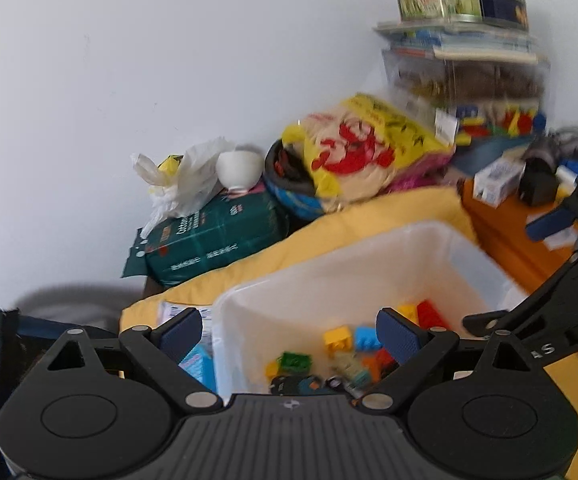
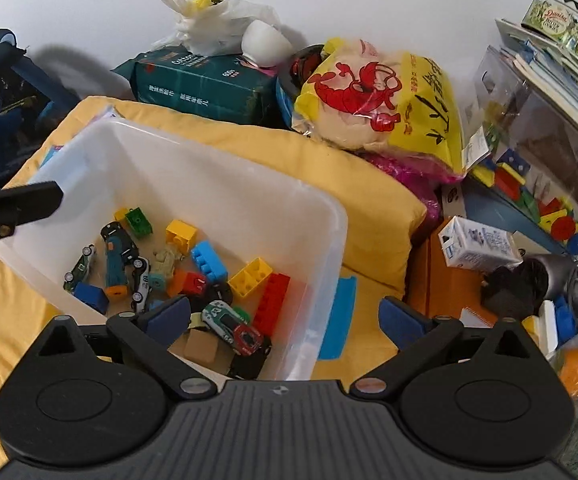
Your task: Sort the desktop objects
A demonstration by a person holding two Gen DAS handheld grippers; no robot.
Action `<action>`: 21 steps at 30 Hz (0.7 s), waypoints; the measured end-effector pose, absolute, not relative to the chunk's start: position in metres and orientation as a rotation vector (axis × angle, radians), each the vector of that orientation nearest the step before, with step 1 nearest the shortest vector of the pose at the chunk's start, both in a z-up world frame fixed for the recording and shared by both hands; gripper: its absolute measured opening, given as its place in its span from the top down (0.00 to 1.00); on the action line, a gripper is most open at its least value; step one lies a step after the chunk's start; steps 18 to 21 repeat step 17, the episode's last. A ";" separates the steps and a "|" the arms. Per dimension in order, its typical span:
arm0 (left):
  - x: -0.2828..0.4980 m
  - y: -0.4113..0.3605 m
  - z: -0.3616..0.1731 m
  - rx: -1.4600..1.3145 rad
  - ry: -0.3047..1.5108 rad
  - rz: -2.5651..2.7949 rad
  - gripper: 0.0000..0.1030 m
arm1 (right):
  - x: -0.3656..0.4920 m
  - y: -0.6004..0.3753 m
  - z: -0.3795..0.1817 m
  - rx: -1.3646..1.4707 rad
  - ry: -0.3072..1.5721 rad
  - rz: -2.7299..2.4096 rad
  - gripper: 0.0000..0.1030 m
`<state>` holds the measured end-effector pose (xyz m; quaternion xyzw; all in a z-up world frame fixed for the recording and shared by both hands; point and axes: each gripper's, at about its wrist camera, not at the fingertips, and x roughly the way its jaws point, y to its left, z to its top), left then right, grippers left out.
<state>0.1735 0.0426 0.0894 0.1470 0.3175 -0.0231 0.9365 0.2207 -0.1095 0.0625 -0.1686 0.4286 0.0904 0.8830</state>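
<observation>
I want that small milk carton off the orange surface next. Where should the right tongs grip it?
The milk carton lies on its side, long faces exposed. Probably best from above with the right tongs, now open and empty, across its narrow width, mid-body. The black plug crowds its near end, so stay clear of that.

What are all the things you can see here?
plastic bin: one, clear white, on the yellow cloth
toy bricks: several, mixed colours, inside the bin
toy cars: a few, inside the bin
yellow cloth: one, under the bin
tissue pack: one, dark green, behind the cloth
white cup: one, on the tissue pack
snack bag: one, yellow and red, right of the pack
small carton: one, white and blue, far right
left gripper: black, open, empty
right gripper: black, open, empty
</observation>
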 end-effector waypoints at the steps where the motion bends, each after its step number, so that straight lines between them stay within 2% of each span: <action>1: 0.175 0.041 0.088 0.319 0.661 -0.049 0.07 | 0.220 -0.109 0.061 -0.352 0.902 0.193 0.00; 10: 0.186 0.036 0.078 0.319 0.746 -0.069 0.07 | 0.218 -0.109 0.057 -0.353 0.942 0.204 0.00; 21: 0.189 0.036 0.076 0.312 0.761 -0.064 0.07 | 0.217 -0.111 0.054 -0.350 0.948 0.209 0.00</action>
